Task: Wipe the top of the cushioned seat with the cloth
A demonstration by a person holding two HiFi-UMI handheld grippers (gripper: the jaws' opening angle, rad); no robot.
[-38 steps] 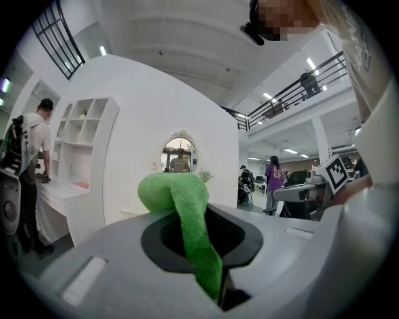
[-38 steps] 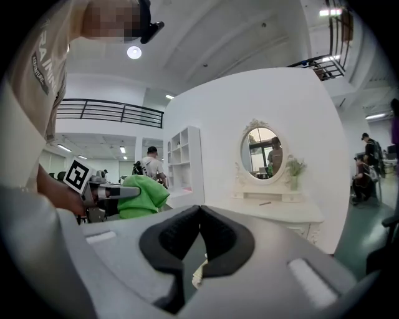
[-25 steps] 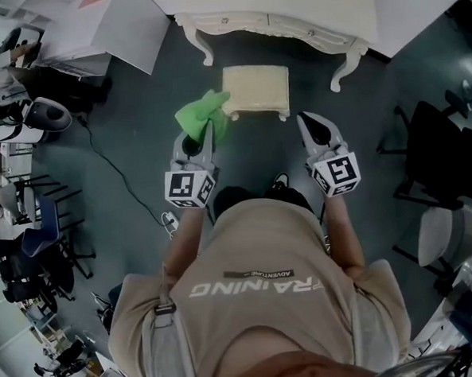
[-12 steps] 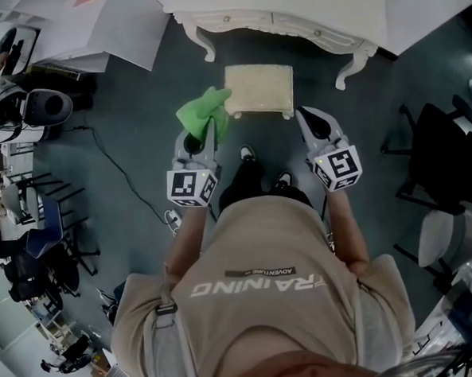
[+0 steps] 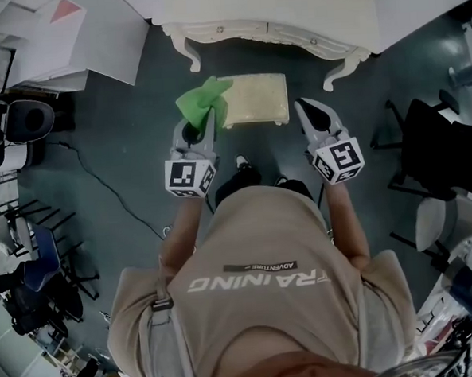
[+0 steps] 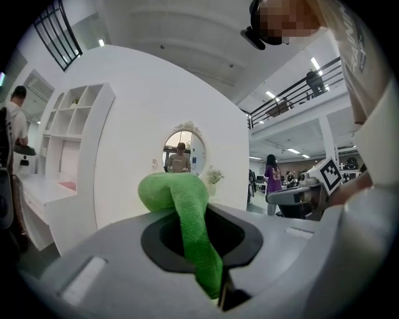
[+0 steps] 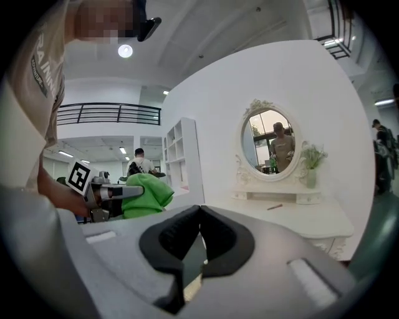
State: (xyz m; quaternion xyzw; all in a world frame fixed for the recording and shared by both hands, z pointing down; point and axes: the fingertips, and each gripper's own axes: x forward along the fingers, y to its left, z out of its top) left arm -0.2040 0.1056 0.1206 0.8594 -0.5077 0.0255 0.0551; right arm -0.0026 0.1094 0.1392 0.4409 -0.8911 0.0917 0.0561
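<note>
Head view shows the left gripper (image 5: 207, 123), jaws pinching a crumpled green microfibre cloth (image 5: 203, 100) just ahead of them by the cream cushioned seat (image 5: 256, 99) – poised, I judge, to wipe – while the right gripper (image 5: 303, 108), jaws pressed together, waits empty.

The green microfibre cloth (image 5: 204, 100) is bunched into a loose wad and pinched between the closed jaws of the left gripper (image 5: 202, 123). One strip runs down through the jaws, and the rest bulges out past their tips. From the head view, the wad overlaps the left end of the cream rectangular cushioned seat (image 5: 254, 100). The seat stands level on the dark floor (image 5: 137, 134), its padded top bare and lightly textured, long side across the view.
</note>
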